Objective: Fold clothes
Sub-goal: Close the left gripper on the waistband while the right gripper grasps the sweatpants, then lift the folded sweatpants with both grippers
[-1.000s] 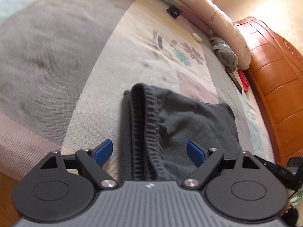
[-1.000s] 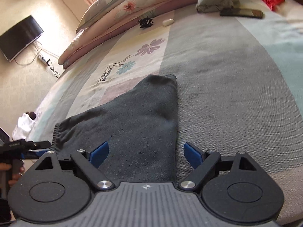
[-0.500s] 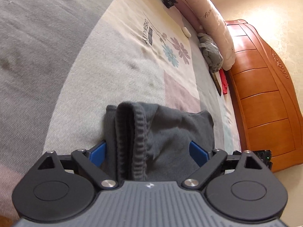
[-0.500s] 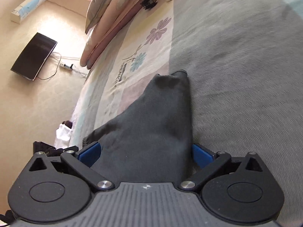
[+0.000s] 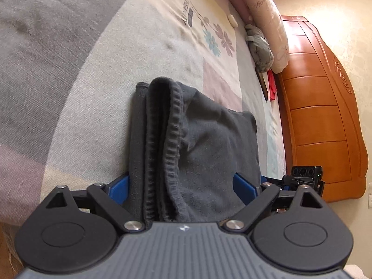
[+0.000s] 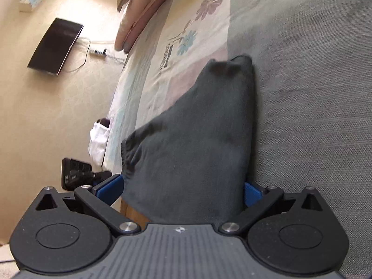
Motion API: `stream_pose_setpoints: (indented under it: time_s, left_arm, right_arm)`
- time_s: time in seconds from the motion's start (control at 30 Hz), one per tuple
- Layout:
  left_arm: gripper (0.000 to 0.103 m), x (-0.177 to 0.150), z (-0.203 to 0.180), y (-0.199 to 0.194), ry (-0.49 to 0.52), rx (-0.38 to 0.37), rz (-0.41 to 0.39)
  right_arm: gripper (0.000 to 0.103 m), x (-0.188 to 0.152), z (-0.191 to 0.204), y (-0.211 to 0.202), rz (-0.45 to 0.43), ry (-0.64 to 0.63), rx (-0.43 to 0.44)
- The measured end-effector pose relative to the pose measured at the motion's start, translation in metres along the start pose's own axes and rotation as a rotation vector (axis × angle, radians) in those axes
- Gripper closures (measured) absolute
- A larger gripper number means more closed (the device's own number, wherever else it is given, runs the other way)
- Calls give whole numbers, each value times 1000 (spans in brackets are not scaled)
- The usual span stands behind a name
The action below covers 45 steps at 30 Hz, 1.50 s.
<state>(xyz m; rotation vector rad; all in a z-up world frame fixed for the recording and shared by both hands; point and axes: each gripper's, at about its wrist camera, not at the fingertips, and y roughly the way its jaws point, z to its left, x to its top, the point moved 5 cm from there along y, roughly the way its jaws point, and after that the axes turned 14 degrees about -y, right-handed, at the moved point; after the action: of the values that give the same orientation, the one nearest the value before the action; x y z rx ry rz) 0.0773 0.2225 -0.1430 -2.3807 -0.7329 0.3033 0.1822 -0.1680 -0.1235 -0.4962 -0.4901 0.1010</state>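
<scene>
A dark grey garment (image 5: 209,139) lies folded on the bed sheet (image 5: 139,58), its ribbed waistband (image 5: 167,139) running towards the left wrist camera. My left gripper (image 5: 181,186) is open, and the waistband end fills the gap between its blue pads (image 5: 119,187). In the right wrist view the same garment (image 6: 197,139) narrows towards the far end. My right gripper (image 6: 181,188) is open around the wide near end. Each camera catches the other gripper at the frame's side. Whether the pads touch the cloth is hidden.
A rolled quilt (image 5: 267,18) lines the far side of the bed. Below it lie a crumpled grey cloth (image 5: 260,48) and a red item (image 5: 271,86). A wooden headboard (image 5: 320,116) stands at the right. Past the bed are a wall television (image 6: 55,46) and a white bag (image 6: 98,141).
Both grippers have moved forward over the garment's near edge, so the cloth now sits deeper between the open fingers. Both cameras have tilted.
</scene>
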Motion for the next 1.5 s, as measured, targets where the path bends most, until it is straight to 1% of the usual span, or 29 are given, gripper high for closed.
stream_pose_setpoints:
  time_s: [0.1,0.2,0.27,0.43,0.53,0.6,0.67,0.77,0.83,0.93,1.0,1.03,1.07,1.1,1.17,1.2,1.23,1.27,1.33,1.4,1.43,1.47,1.5]
  left_arm:
    - [8,12,-9,8,2,-22,-2]
    - [8,18,-16,15,24,-29,-10]
    - [8,17,-15,16,18,-41,-9]
    - [9,2,1,9,-24,-93,50]
    - [9,9,6,9,-65,-138,36]
    - [9,18,4,11,-68,-154,16]
    - [9,25,0,15,-59,-151,-4]
    - [10,27,-6,18,-39,-131,-12]
    - [15,23,-5,17,-39,-115,-12]
    - [16,11,-1,14,-23,-105,32]
    - [21,10,3,13,-10,-106,30]
    - [21,12,4,12,-10,-112,31]
    - [22,14,5,12,-15,-121,32]
    - [22,16,5,13,-19,-125,30]
    - [22,19,2,14,-11,-118,27]
    - [23,19,0,15,10,-105,26]
    - [23,19,-3,16,31,-92,25]
    - [24,19,-5,16,41,-82,24]
    - [31,18,-4,16,37,-55,13]
    - [57,18,1,13,35,0,-9]
    - [67,19,5,12,24,27,-21]
    - [73,19,8,11,15,36,-28]
    - [73,19,9,11,14,35,-32]
  right_arm:
    - [0,10,-2,8,-7,2,8]
    - [0,19,-4,16,-14,4,15]
    - [0,26,-6,21,-19,6,20]
    - [0,13,-2,14,12,9,65]
    - [0,9,-2,14,22,-2,84]
    - [0,16,-5,16,19,13,87]
    - [0,23,-8,18,5,11,86]
    - [0,27,-9,19,-13,13,86]
    - [2,25,-8,17,-30,12,80]
    - [3,16,-2,15,-17,-12,71]
    - [5,13,-3,15,-24,-37,68]
    - [11,14,-5,15,-31,-39,56]
    - [22,16,-11,14,-37,-22,42]
    - [28,18,-17,14,-42,-1,27]
    - [54,20,-33,9,-56,76,18]
    - [62,19,-39,8,-56,93,13]
    - [75,17,-44,7,-56,104,8]
    - [82,16,-46,7,-65,108,12]
    - [82,12,-49,5,-89,111,25]
    - [82,11,-49,6,-98,103,20]
    - [82,11,-48,6,-101,99,16]
    - [82,11,-48,7,-103,96,13]
    - [82,11,-47,7,-102,95,12]
